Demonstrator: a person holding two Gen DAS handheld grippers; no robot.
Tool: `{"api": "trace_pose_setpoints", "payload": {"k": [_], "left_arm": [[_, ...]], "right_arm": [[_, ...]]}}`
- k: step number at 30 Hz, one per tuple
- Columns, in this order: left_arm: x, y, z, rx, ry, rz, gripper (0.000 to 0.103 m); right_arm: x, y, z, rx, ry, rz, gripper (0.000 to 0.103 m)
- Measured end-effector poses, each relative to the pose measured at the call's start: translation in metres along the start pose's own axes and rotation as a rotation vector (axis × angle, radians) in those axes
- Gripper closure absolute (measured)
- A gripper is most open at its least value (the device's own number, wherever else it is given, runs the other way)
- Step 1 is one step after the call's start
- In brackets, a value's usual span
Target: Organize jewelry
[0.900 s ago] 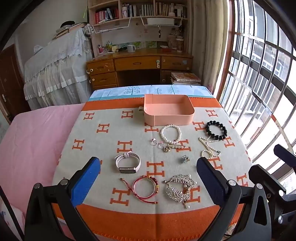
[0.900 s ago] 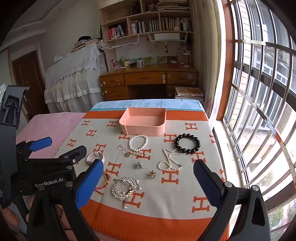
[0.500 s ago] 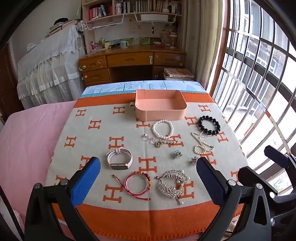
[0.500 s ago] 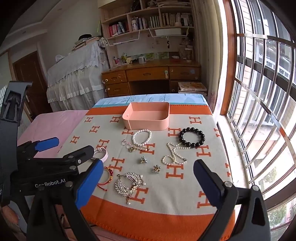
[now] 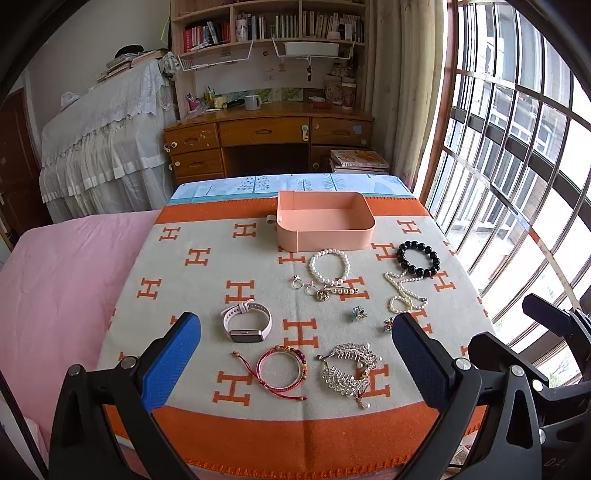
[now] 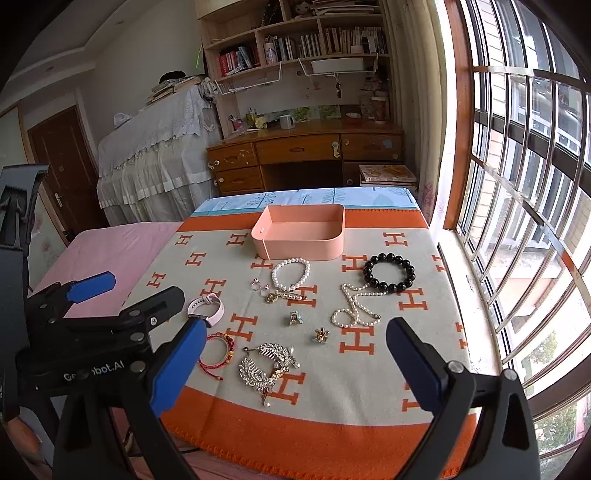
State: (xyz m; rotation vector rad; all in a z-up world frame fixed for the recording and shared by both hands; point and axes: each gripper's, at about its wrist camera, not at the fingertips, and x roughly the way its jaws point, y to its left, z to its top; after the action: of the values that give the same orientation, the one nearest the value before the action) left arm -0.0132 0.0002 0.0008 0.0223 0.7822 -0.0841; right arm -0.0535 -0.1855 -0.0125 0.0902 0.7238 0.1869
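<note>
With both the left gripper (image 5: 295, 354) and the right gripper (image 6: 295, 354) being held wide open and empty above the blanket's (image 5: 207, 295) near edge, the light, stiff comb (image 5: 349, 365) is probably best being pinched across its spine, its teeth looking fragile.

Wood desk (image 5: 269, 136) w/ bookshelves (image 5: 269, 26), lace-draped furniture (image 5: 107, 140) – barred window (image 6: 524, 166), daylight

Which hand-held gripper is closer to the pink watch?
Left. The left hand-held gripper is open right in front of the pink watch; the right hand-held gripper sits off to the watch's right, open too.
</note>
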Motion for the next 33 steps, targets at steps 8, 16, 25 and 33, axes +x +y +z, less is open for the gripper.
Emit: {"api": "trace_pose_setpoints", "payload": {"k": [8, 16, 25, 33], "left_arm": [[-0.0032, 0.0016, -0.0018, 0.002, 0.005, 0.006, 0.001], [-0.0029, 0.0020, -0.0036, 0.010, 0.024, 0.015, 0.001], [-0.0026, 0.0022, -0.0034, 0.011, 0.027, 0.015, 0.001], [-0.0041, 0.0042, -0.0034, 0.013, 0.028, 0.022, 0.001]], "right_arm": [[-0.0005, 0.0025, -0.0028, 0.004, 0.009, 0.007, 0.004], [-0.0003, 0.0034, -0.0040, 0.005, 0.009, 0.008, 0.004], [0.0002, 0.0022, -0.0033, 0.004, 0.009, 0.007, 0.004], [0.0015, 0.0022, -0.0040, 0.008, 0.010, 0.015, 0.004]]}}
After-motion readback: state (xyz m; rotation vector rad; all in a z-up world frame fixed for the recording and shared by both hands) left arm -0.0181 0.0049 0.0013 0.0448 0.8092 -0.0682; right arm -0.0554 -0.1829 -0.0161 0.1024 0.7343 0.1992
